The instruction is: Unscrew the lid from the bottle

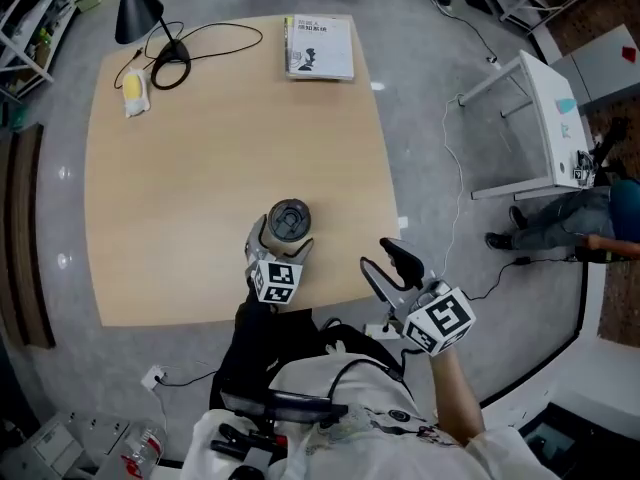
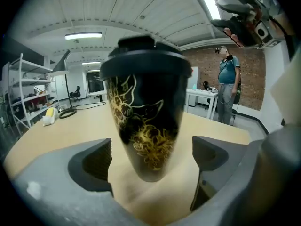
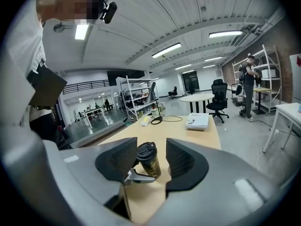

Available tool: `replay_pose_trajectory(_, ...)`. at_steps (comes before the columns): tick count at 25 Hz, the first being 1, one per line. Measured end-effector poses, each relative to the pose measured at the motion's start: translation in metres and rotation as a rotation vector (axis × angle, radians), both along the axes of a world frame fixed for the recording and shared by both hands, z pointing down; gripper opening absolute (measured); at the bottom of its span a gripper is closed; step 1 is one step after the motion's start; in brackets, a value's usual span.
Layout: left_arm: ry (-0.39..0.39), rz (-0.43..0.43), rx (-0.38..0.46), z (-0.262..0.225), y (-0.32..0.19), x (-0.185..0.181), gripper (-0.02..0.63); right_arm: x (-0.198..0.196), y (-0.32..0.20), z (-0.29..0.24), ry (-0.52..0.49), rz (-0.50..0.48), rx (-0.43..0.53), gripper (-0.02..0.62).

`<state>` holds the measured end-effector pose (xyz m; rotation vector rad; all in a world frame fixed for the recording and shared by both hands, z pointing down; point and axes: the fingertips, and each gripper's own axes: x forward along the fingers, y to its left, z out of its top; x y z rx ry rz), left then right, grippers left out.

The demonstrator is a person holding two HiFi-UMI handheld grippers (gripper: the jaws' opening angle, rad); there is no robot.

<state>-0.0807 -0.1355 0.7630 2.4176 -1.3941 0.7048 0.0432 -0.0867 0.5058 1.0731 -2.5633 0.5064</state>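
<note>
Black bottle [image 1: 288, 223] with gold squiggles on it, lid [image 1: 290, 216] on, standing upright near the front edge of the pale wood table [image 1: 200, 168]. The left gripper [image 1: 281, 247] sits right at it with the jaws spread wide, one on each side of the bottle's lower part. There's a clear gap on both sides, so it's got hold of nothing.

The right gripper [image 1: 388, 266] is out past the table's front right edge, apart from the bottle. Its jaws are only partly apart and it isn't gripping anything.

The rest of the tabletop stuff is way over at the far end, well apart from the bottle. That's a book [image 1: 320, 46] at the far edge, a black desk lamp [image 1: 135, 8] with its cable [image 1: 215, 33] looped round, and a yellowish packet thing [image 1: 134, 90] beside the lamp. A white table [image 1: 550, 118] stands off to the right on the floor.
</note>
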Motion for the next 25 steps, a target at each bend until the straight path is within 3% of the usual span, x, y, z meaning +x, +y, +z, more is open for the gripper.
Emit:
replay_pose_trajectory(6,0.027,0.081,0.023,-0.001,-0.025,0.023,0.54,-0.005,-0.012,0.018,0.074,0.01,-0.063,0.186)
replay_pose_trajectory(10,-0.005,0.116,-0.024,0.001,-0.03,0.027,0.454,0.008,-0.016,0.027,0.092,0.043,-0.091,0.172)
replay_pose_trajectory(14,0.103,0.124,-0.1,-0.007,-0.026,0.032,0.405,0.007,-0.014,0.035,0.098,-0.009,-0.103,0.169)
replay_pose_trajectory(17,0.161,0.172,-0.07,-0.04,-0.018,0.039,0.405,-0.018,-0.024,0.027,0.116,-0.145,-0.042,0.2)
replay_pose_trajectory(22,0.185,0.336,0.056,-0.134,-0.007,0.065,0.405,-0.082,-0.027,-0.013,0.124,-0.505,0.023,0.439)
replay_pose_trajectory(25,0.181,0.432,0.113,-0.186,0.004,0.079,0.405,-0.103,-0.018,-0.036,0.181,-0.738,0.107,0.495)
